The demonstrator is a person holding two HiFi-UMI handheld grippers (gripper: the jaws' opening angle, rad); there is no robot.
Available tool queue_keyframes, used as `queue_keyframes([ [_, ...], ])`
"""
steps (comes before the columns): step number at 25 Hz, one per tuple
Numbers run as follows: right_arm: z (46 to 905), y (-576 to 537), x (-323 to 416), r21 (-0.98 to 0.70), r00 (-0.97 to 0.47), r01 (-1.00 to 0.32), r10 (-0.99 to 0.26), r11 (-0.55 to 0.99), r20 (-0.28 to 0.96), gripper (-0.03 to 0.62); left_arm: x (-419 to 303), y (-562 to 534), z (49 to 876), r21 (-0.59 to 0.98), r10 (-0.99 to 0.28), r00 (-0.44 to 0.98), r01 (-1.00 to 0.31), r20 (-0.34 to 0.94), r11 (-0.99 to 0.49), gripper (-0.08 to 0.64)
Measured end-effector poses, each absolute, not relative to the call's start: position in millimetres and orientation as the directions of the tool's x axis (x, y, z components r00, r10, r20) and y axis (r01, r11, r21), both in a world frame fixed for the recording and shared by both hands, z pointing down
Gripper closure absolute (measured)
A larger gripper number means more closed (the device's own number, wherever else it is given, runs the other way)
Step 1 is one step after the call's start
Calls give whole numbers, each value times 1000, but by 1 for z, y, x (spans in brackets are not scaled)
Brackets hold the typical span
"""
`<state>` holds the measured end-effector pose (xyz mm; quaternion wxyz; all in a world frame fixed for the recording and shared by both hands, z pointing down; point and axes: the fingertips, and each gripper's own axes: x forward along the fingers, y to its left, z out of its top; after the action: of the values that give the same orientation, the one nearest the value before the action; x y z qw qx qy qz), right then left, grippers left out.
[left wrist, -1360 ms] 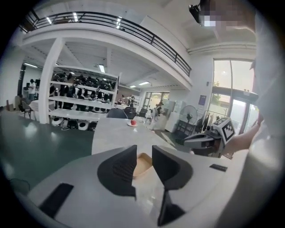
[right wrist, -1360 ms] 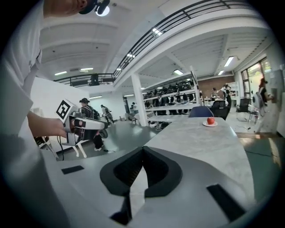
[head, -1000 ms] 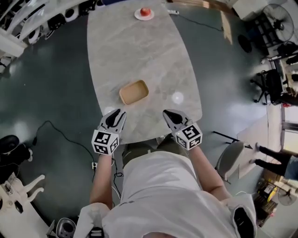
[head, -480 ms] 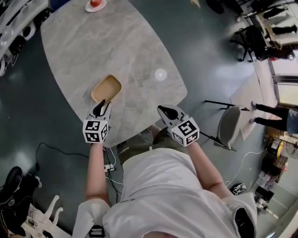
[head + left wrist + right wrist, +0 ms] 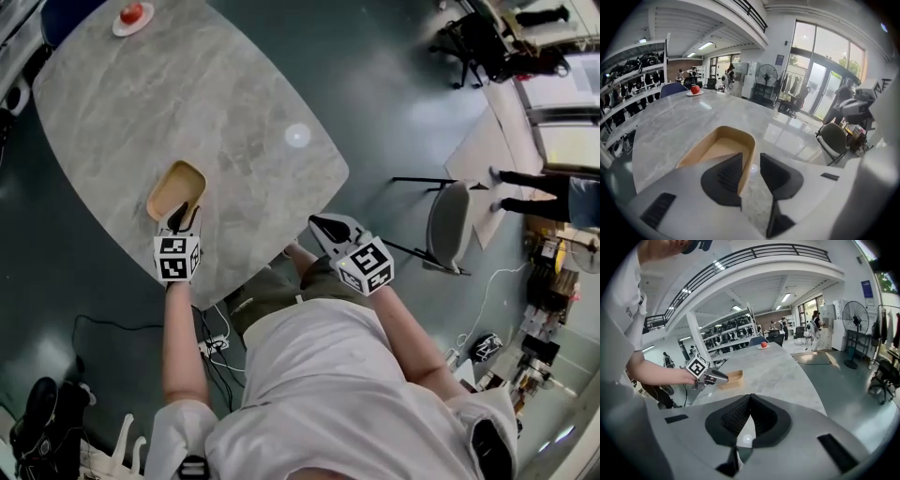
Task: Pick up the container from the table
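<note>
Marble tabletop (image 5: 234, 103) carries the tan container (image 5: 173, 183) toward its 7 o'clock edge. Left gripper (image 5: 182, 216) straddles the near wall, jaws narrowly apart, evidently set for a rim pinch. Right gripper (image 5: 323, 228) idles at the container's 4 o'clock, jaws together, empty.

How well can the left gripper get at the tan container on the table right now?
Probably yes, with ease. The left gripper has its jaws apart, and they appear to stand on either side of the container's near wall, one inside and one outside. Nothing else lies between them, so closing should grip it.
</note>
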<state>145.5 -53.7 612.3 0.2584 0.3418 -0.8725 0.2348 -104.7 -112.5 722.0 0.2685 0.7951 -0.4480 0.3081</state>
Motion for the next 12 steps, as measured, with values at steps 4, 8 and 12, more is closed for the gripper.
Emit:
queue_keyframes([
  [4, 616, -52, 155, -226, -618, -731, -485, 643, 619, 581, -104, -118, 740, 147, -513, 391, -880, 764, -452, 450],
  [8, 620, -52, 161, -227, -607, -743, -491, 629, 625, 581, -106, -122, 753, 137, -491, 372, -883, 788, -449, 450],
  [12, 624, -50, 167, -227, -597, -753, -497, 617, 629, 581, -105, -122, 757, 118, -484, 358, -882, 799, -457, 451],
])
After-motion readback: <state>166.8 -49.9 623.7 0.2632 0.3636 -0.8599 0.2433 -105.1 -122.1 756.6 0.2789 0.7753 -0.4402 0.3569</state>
